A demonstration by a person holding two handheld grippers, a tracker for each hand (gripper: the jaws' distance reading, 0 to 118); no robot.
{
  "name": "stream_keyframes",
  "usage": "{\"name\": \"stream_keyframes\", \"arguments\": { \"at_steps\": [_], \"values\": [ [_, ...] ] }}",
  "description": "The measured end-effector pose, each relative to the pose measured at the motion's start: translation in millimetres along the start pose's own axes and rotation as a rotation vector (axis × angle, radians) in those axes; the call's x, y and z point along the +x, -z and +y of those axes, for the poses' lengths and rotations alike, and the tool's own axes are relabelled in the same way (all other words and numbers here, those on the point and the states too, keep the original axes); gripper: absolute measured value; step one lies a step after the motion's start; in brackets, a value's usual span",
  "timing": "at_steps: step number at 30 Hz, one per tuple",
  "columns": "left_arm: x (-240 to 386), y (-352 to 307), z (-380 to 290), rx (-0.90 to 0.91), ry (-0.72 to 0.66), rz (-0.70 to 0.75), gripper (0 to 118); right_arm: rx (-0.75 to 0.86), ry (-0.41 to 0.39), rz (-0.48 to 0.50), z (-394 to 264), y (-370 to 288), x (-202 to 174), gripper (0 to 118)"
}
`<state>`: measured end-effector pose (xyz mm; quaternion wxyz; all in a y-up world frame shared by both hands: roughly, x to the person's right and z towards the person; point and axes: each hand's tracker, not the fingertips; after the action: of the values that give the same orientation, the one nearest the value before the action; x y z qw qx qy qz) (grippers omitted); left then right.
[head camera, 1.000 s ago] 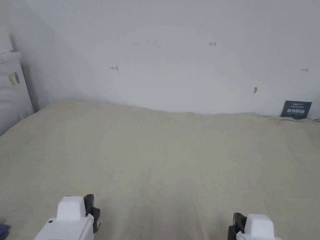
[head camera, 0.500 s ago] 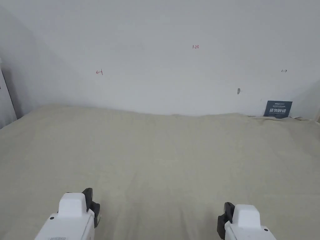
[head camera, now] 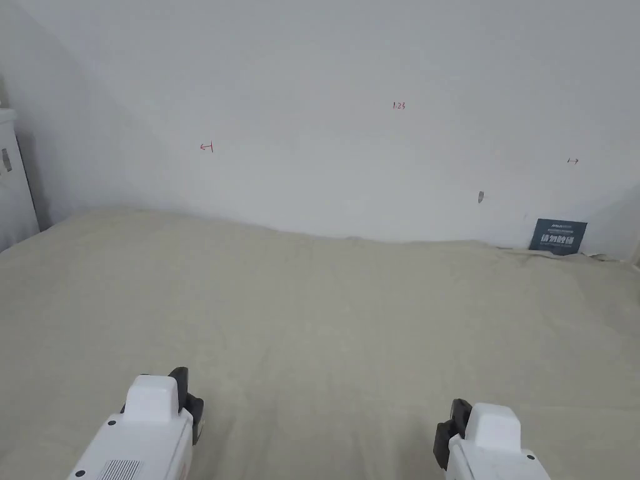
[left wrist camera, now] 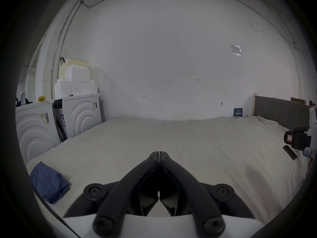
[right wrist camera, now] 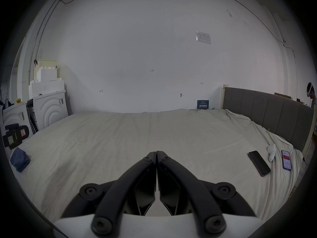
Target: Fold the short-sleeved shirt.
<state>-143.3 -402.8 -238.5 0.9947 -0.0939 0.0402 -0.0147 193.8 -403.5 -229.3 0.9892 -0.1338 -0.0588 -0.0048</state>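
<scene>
A crumpled blue garment (left wrist camera: 48, 184) lies on the bed's near left corner, also seen as the blue garment (right wrist camera: 19, 158) at the far left of the right gripper view. My left gripper (left wrist camera: 159, 153) is shut with nothing in it and hangs over the bare sheet, to the right of the garment. My right gripper (right wrist camera: 156, 153) is shut and empty too, over the sheet farther right. In the head view the white body of the left gripper (head camera: 181, 387) and of the right gripper (head camera: 453, 422) sit at the bottom edge.
A beige sheet covers the bed (head camera: 325, 312) up to the white wall. White appliances (left wrist camera: 80, 114) stand off its left side and a grey headboard (right wrist camera: 267, 111) at the right. Two phones (right wrist camera: 259, 162) and a white earbud case (right wrist camera: 271, 151) lie near the bed's right edge.
The head camera has shifted a little, so the wall marks moved in the picture. Both grippers have risen slightly into the view and stay shut.
</scene>
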Motion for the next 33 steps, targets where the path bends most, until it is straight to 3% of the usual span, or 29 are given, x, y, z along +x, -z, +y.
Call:
{"name": "stream_keyframes", "arguments": {
  "at_steps": [16,18,19,21,22,23,26,30,33],
  "values": [
    [1,-4,8,0.001,-0.008,-0.022,0,0.014,-0.002,0.030,9,-2,0,1],
    [0,-4,10,0.008,-0.013,-0.034,0,0.009,0.010,0.031,10,-1,0,5],
    [0,-4,11,0.011,-0.015,-0.035,0,0.005,0.017,0.029,10,0,0,15],
    [1,-3,12,0.020,-0.011,-0.026,18,-0.011,0.027,0.023,10,2,0,64],
    [1,-1,12,0.014,-0.005,-0.020,30,-0.018,0.030,0.026,10,2,0,81],
    [0,0,12,0.009,-0.005,-0.019,51,-0.015,0.028,0.024,10,2,-1,91],
    [0,0,10,0.009,0.000,-0.001,90,-0.020,-0.004,0.001,11,4,-4,92],
    [-2,0,10,0.011,0.007,0.019,97,-0.020,-0.015,-0.004,9,7,-4,103],
    [-4,1,10,0.000,0.002,0.025,105,0.001,-0.042,-0.045,8,7,-7,104]
  ]
}}
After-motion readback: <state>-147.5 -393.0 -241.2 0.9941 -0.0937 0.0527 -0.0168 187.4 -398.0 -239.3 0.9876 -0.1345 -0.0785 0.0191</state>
